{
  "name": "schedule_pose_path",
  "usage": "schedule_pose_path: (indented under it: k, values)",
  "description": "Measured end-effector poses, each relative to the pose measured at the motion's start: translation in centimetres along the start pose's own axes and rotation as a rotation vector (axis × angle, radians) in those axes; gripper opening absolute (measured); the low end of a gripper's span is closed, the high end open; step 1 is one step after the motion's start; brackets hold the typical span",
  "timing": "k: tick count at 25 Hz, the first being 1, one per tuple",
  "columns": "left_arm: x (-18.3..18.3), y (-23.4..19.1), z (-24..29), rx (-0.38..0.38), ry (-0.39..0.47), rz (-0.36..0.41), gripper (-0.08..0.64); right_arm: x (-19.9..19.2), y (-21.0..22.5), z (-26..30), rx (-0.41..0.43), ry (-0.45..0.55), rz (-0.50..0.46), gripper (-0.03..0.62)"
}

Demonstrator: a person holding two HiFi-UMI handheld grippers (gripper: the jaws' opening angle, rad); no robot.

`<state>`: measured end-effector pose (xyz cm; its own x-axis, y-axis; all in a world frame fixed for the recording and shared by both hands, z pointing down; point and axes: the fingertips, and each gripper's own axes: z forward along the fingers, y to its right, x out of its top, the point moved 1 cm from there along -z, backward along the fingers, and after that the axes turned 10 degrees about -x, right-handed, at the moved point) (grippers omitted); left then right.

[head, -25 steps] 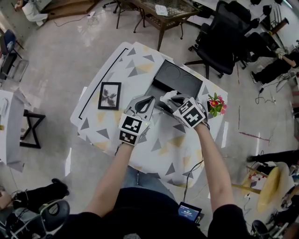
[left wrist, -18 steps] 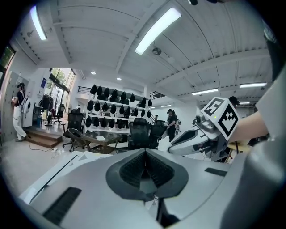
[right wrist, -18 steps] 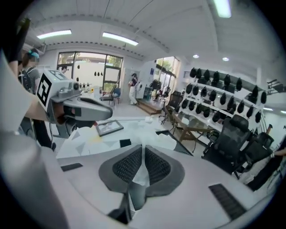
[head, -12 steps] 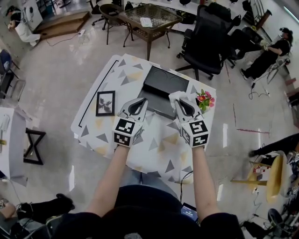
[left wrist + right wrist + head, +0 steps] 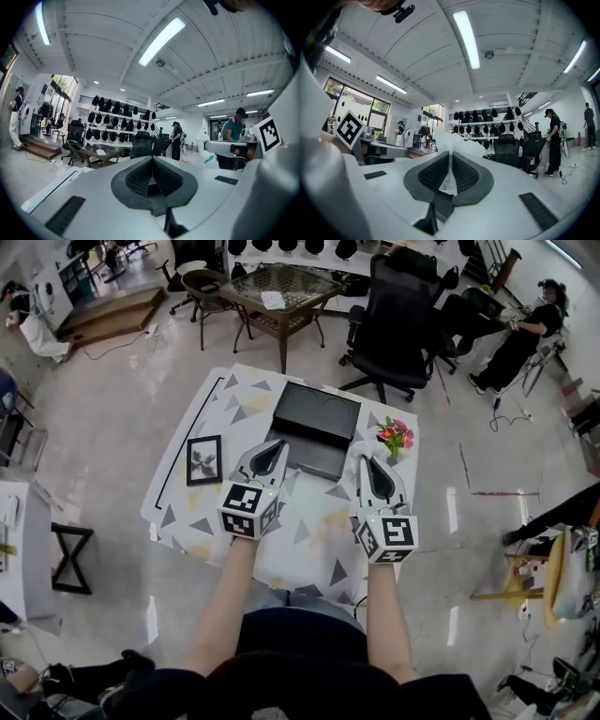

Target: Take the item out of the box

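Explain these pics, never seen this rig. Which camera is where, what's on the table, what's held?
No robot here: a person holds a two-jaw gripper in each hand. The head view looks down from a head camera; the other two views ride on the grippers and look along their jaws. On the patterned table are a black box, a framed picture and a small bunch of flowers. The left gripper is shut and empty. The right gripper is shut on a thin white item, material unclear.

Head camera looks steeply down on the table (image 5: 309, 531); both gripper cameras face level, sharing the wall rack (image 5: 119, 124)
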<state>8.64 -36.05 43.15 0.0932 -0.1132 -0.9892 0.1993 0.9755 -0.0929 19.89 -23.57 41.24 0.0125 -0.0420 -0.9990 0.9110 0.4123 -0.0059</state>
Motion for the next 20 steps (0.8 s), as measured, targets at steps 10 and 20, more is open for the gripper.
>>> schedule_pose_path:
  k: [10,20]
  values:
    - [-0.1,0.7,-0.4,0.005,0.024,0.0,0.02,-1.3,0.9,-2.6,-0.07,0.015,0.028,0.028]
    - [-0.4,1.4,-0.2,-0.006,0.006,0.012,0.02,-1.8,0.7,-2.6,-0.069,-0.012,0.029,0.025]
